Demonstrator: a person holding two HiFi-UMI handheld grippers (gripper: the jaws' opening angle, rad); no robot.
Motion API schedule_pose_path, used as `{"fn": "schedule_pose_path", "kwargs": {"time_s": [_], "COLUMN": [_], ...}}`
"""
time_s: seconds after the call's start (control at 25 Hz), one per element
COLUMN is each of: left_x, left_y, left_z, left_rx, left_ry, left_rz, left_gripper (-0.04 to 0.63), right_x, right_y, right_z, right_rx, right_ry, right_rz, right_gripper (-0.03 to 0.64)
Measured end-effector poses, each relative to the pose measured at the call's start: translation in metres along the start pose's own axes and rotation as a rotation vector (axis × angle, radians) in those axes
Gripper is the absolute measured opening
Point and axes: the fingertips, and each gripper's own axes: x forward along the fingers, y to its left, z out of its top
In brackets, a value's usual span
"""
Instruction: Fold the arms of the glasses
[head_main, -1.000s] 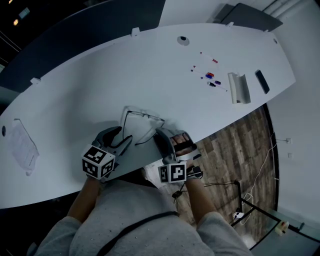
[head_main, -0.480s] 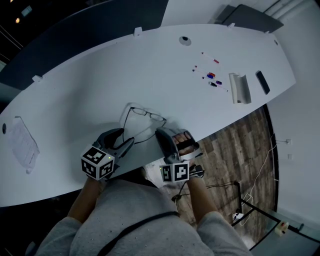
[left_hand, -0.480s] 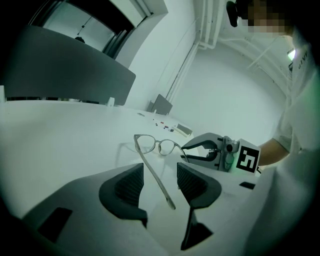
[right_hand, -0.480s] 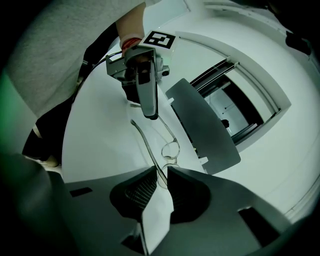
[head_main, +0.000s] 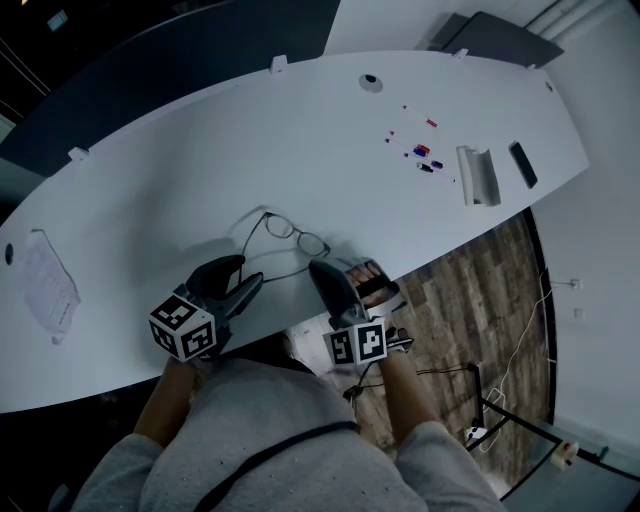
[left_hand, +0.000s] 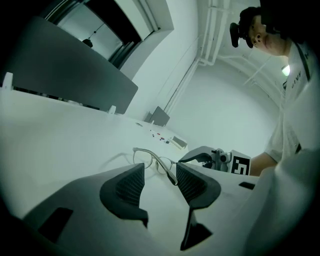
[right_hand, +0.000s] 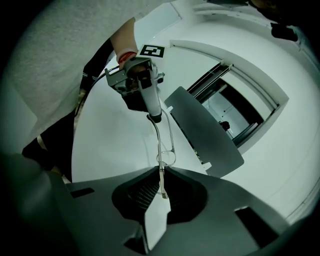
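Thin-framed glasses (head_main: 296, 234) hang over the near part of the white table (head_main: 200, 160), arms spread toward me. My right gripper (head_main: 318, 268) has just been closing its jaws, and its pads now pinch the end of one arm (right_hand: 161, 182), with the lenses (right_hand: 166, 159) just beyond. My left gripper (head_main: 250, 283) is at the other arm. In the left gripper view its jaws (left_hand: 159, 172) stand apart, and that arm's tip (left_hand: 172, 177) lies between them, close to the right pad.
Several markers (head_main: 420, 152), a grey eraser tray (head_main: 478, 176) and a black phone (head_main: 524, 163) lie at the far right of the table. A sheet of paper (head_main: 48, 290) is at the left end. The near table edge runs right under both grippers.
The right gripper's jaws went from wide open to shut on the glasses' arm. Both grippers rose a little, and the glasses shifted slightly away and turned.
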Motion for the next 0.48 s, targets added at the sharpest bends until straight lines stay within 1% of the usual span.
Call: {"fn": "schedule_pose_path", "kwargs": {"time_s": [0.12, 0.28, 0.36, 0.48], "left_x": [-0.009, -0.021, -0.028, -0.037], "left_y": [-0.003, -0.014, -0.019, -0.024], "left_z": [0.002, 0.006, 0.009, 0.013], "left_rx": [-0.019, -0.046, -0.084, -0.165], "left_ry": [-0.025, -0.058, -0.083, -0.137], "left_rz": [-0.012, -0.068, -0.100, -0.154], "left_gripper": [0.213, 0.213, 0.213, 0.215], "right_x": [-0.004, -0.008, -0.010, -0.012], "right_y": [0.005, 0.013, 0.017, 0.020], "right_z": [0.010, 0.023, 0.028, 0.034], "right_rx": [0.020, 0.055, 0.071, 0.102], "right_ry": [-0.035, -0.080, -0.099, -0.128], "right_rz": [0.034, 0.082, 0.102, 0.132], "right_gripper": [0.038, 0.038, 0.038, 0.038]}}
